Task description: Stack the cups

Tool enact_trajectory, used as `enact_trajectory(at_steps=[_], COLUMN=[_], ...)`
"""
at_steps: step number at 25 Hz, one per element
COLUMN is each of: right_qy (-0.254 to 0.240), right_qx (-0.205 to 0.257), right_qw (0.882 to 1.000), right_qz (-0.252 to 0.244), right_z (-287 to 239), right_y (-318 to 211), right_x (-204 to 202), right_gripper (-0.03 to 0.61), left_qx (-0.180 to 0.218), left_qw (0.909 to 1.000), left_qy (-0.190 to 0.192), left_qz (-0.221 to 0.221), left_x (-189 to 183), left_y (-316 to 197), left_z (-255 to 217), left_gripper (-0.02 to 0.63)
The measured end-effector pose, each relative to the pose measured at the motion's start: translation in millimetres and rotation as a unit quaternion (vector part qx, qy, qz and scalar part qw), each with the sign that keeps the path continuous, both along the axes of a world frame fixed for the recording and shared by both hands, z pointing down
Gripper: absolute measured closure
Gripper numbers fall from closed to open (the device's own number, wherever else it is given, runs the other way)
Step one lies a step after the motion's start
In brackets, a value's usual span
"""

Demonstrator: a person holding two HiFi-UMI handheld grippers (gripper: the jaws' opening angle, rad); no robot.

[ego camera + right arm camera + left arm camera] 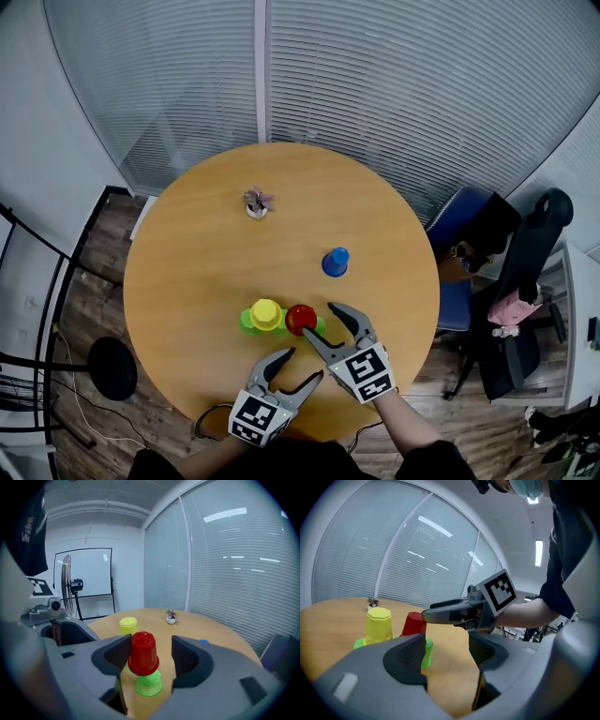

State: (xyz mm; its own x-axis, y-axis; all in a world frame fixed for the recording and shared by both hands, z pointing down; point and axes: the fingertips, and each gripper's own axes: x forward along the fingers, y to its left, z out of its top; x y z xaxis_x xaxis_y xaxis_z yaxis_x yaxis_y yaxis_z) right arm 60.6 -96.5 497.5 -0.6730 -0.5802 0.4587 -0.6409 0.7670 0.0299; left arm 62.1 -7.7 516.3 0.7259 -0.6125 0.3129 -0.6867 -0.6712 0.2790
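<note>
Partly done: near the table's (pixel 187 272) near edge a red cup (pixel 142 653) sits on a green cup (pixel 149 682) between the released, wide-apart jaws of the right gripper (pixel 319 318), a yellow cup (pixel 266 313) caps a second green cup (pixel 247 322), the blue cup (pixel 336 262) stands unstacked toward the right edge, and the left gripper (pixel 306 363) is released and empty.

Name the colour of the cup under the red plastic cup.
Green plastic cup; see right gripper view.

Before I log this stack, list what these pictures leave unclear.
Blue cup: right gripper view, nearly all behind a jaw of the right hand-held gripper.
Green cup under the yellow cup: head view, mostly covered by it.
Plant: too small in every view to identify.
</note>
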Motion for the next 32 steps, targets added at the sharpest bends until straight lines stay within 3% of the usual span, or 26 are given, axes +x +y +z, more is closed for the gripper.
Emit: enact_trajectory(at_steps=[9,13,32], right_qy=[0.005,0.008,0.021], right_qx=[0.004,-0.002,-0.032], right_qw=[0.999,0.999,0.999], right_qz=[0.038,0.035,0.003], right_z=[2.1,12.5,81.9], right_y=[-26.8,-46.5,-146.0], right_x=[61.2,77.6,80.1], right_gripper=[0.336,0.336,0.336], left_qx=[0.014,0.004,-0.043], left_qw=[0.9995,0.9997,0.9977], left_qy=[0.007,0.017,0.034], left_qz=[0.027,0.016,-0.041], left_x=[58.0,78.6,101.7], left_y=[-11.7,-24.3,-67.5], left_z=[-6.2,-6.4,11.8], left_gripper=[0.321,0.321,0.321])
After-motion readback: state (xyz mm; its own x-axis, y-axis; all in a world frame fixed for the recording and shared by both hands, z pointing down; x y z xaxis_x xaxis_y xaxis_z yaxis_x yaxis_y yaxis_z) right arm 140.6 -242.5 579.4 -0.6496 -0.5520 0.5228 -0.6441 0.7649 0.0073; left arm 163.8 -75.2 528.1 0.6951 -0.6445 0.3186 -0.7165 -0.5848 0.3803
